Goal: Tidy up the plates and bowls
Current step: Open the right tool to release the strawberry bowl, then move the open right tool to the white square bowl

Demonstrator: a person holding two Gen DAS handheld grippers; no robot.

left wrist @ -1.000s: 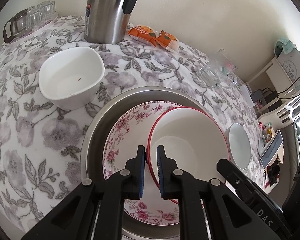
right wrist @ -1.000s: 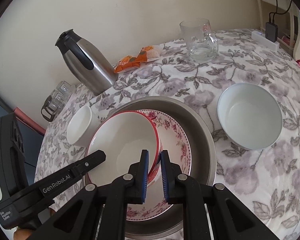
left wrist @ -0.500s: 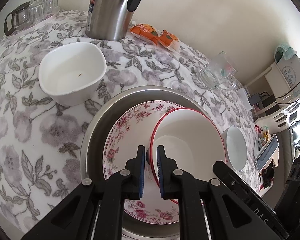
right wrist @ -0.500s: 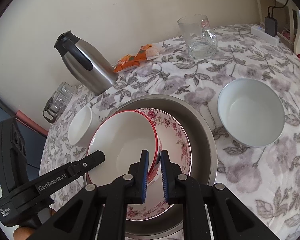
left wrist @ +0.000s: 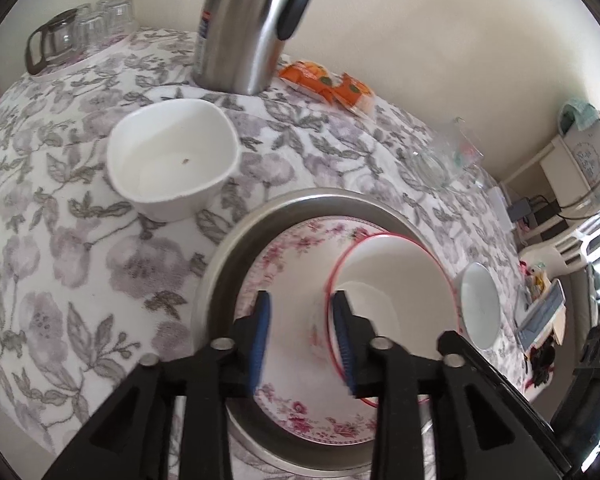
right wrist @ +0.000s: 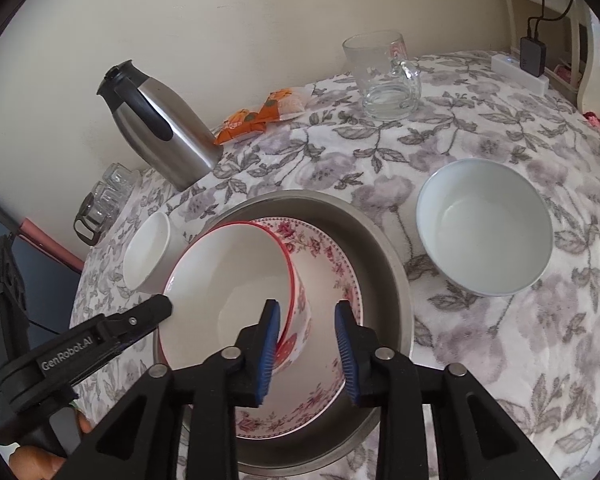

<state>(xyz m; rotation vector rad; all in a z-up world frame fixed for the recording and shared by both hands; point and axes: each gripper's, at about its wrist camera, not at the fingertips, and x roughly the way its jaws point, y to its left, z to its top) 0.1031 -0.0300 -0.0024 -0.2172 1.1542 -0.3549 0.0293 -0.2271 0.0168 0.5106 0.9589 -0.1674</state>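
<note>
Releasing the red-rimmed bowl (right wrist: 236, 280), we are letting both sets of jaws spread, and the rim that stands between each pair is no longer pinched. The left gripper (left wrist: 300, 330) is straddling the bowl's rim on one side, one blue pad outside and the other against the inner wall; the right gripper (right wrist: 308, 344) is doing the same on the opposite side. The bowl is sitting on the floral plate (right wrist: 332, 256), and that plate is lying inside the steel basin (right wrist: 388, 248), which we are taking as our landmark.

Just left of the basin the white square bowl (left wrist: 172, 160) is waiting, and to its right, a little apart, the white round bowl (right wrist: 484, 228). Behind the basin stand the steel thermos jug (right wrist: 160, 124), the orange snack packets (right wrist: 264, 114) and the glass mug (right wrist: 384, 80); far off to its back left, a cluster of small glasses (right wrist: 104, 200).

We are judging the risks from here. The bowl is resting off-centre on the plate, toward the basin's left side, so it may slide or tip as support is going. A pad still brushing the rim could drag the bowl as we are pulling away, knocking it against the basin wall.

On the left gripper's arm, seen from the right wrist, we are reading "GenRobot.AI" (right wrist: 74, 352). The jug's label and the packets' print are too blurred to read.
</note>
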